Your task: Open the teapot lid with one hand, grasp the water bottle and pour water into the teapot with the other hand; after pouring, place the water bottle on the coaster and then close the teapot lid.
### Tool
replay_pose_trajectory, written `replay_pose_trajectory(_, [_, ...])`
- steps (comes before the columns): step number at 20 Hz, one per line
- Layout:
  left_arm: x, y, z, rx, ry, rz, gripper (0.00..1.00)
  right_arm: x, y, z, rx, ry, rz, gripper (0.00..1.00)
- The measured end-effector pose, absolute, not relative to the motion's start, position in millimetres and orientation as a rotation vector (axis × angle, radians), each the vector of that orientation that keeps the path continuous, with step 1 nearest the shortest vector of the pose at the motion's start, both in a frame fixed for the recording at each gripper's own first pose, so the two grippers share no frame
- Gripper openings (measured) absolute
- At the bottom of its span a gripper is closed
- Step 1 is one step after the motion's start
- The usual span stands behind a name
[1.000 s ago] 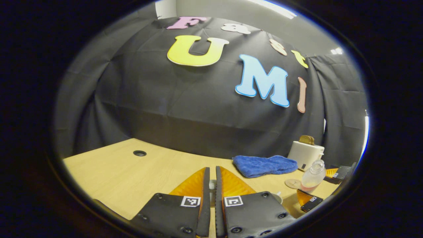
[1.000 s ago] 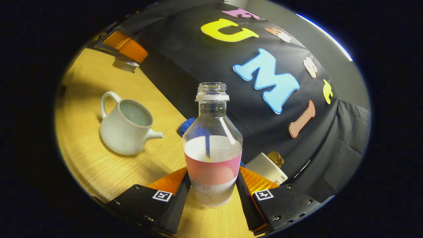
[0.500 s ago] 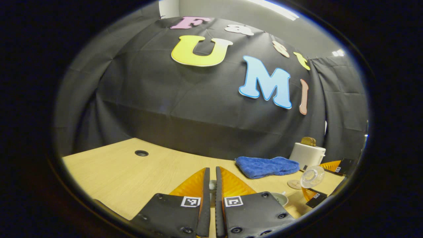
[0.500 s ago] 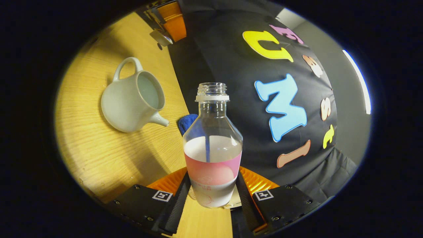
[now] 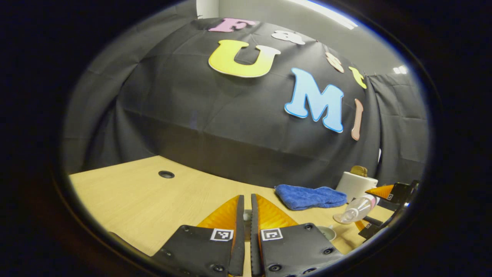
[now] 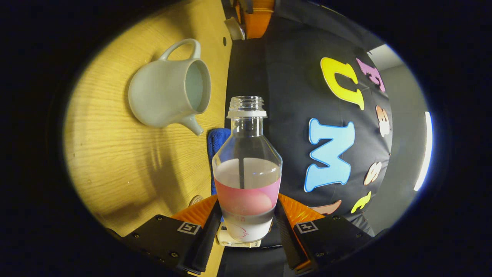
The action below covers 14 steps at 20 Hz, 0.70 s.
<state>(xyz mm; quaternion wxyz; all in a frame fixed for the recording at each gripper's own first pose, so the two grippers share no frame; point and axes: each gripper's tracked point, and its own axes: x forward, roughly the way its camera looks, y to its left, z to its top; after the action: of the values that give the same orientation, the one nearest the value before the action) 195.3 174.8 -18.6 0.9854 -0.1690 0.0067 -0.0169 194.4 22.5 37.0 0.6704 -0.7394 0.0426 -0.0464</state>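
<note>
Tipped further over now, water bottle [image 6: 247,169] clamped in right claw [image 6: 246,219], mouth pointing beside open teapot [image 6: 169,96]; left claw [image 5: 246,215] pinching lid.

open tabletop [image 6: 127,161] beside teapot [image 6: 169,94]

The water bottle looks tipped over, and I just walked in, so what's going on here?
The right gripper is clamped on the uncapped water bottle, tilted toward the open white teapot on the wooden table. No water is leaving the bottle. The left gripper is shut, apparently on the lid, off to the side.
</note>
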Motion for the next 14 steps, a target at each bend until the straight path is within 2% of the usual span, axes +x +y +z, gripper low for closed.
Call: replay_pose_trajectory(14, [196.1,174.5,-17.5,-0.354,0.011,-0.039,0.12,202.6,38.8,61.1,-1.962,-0.019,-0.112,0.75])
